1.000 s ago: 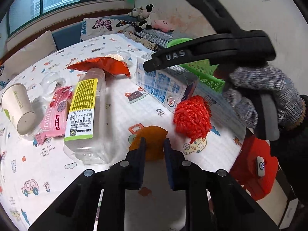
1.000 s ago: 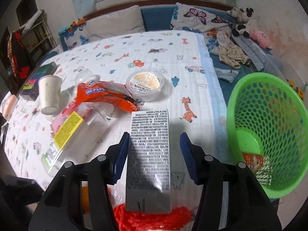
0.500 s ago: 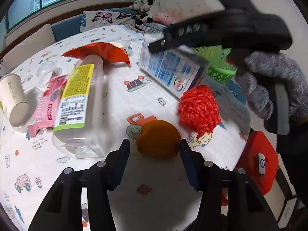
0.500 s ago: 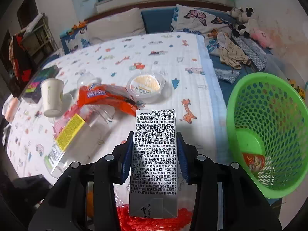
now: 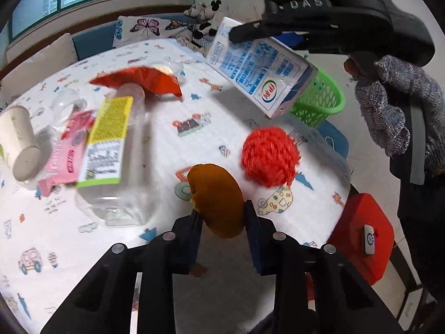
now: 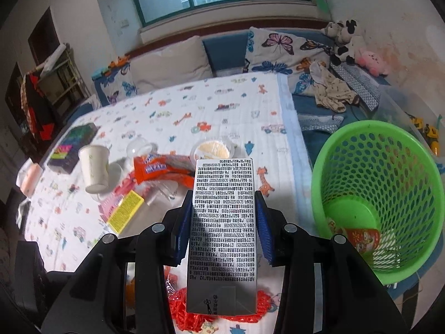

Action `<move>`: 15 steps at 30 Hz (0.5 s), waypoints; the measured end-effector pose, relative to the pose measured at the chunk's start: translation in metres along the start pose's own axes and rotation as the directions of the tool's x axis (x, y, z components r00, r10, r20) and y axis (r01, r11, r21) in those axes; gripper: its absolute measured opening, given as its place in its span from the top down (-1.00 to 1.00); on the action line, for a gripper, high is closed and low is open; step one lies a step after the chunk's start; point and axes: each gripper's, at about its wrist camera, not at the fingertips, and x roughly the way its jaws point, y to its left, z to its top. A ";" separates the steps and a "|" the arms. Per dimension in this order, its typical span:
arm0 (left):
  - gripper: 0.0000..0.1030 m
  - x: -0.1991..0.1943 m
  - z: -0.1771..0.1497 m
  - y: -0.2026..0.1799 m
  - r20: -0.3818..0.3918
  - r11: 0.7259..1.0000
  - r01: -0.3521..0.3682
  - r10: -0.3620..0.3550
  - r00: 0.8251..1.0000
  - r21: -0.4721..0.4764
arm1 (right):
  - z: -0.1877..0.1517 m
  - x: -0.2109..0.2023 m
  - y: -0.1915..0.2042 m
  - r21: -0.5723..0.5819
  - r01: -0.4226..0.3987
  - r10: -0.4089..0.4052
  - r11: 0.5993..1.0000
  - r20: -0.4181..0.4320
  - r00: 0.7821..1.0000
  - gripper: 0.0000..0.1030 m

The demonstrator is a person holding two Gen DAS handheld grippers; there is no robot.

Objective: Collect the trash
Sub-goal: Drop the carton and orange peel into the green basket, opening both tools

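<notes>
My left gripper (image 5: pixel 222 214) has its jaws closing around a dull orange lump (image 5: pixel 214 192) on the printed tablecloth, and both pads touch its sides. My right gripper (image 6: pixel 224 197) is shut on a tall milk carton (image 6: pixel 222 222), which hangs tilted above the table in the left wrist view (image 5: pixel 256 69). A green mesh basket (image 6: pixel 389 167) stands to the right, past the table edge, with a red wrapper at its bottom. A red mesh ball (image 5: pixel 269 156) lies just right of the lump, under the carton.
A clear bottle with a yellow label (image 5: pixel 111 144), a pink packet (image 5: pixel 64 153), a red snack wrapper (image 5: pixel 144 79), a paper cup (image 5: pixel 16 144) and a pudding cup (image 6: pixel 212 150) lie on the table. A red stool (image 5: pixel 361 233) stands below the right edge. A gloved hand (image 5: pixel 395 105) holds the right gripper.
The left jaws spread wide, then closed onto the orange lump. The right jaws closed on the carton and lifted it off the table, tilting it.
</notes>
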 end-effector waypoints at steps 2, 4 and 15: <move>0.47 -0.010 0.004 0.000 0.017 1.000 -0.004 0.004 1.000 0.008 | 0.004 -0.005 -0.003 0.005 0.004 -0.004 1.000 0.015 1.000 0.17; 0.47 -0.022 0.010 0.000 0.039 1.000 -0.008 0.007 0.999 0.012 | 0.007 -0.012 -0.007 0.017 0.005 -0.005 1.000 0.032 0.999 0.17; 0.47 -0.056 0.086 -0.011 0.141 0.997 0.011 -0.023 0.990 0.082 | 0.020 -0.049 -0.073 0.110 0.132 -0.143 0.985 0.097 0.985 0.17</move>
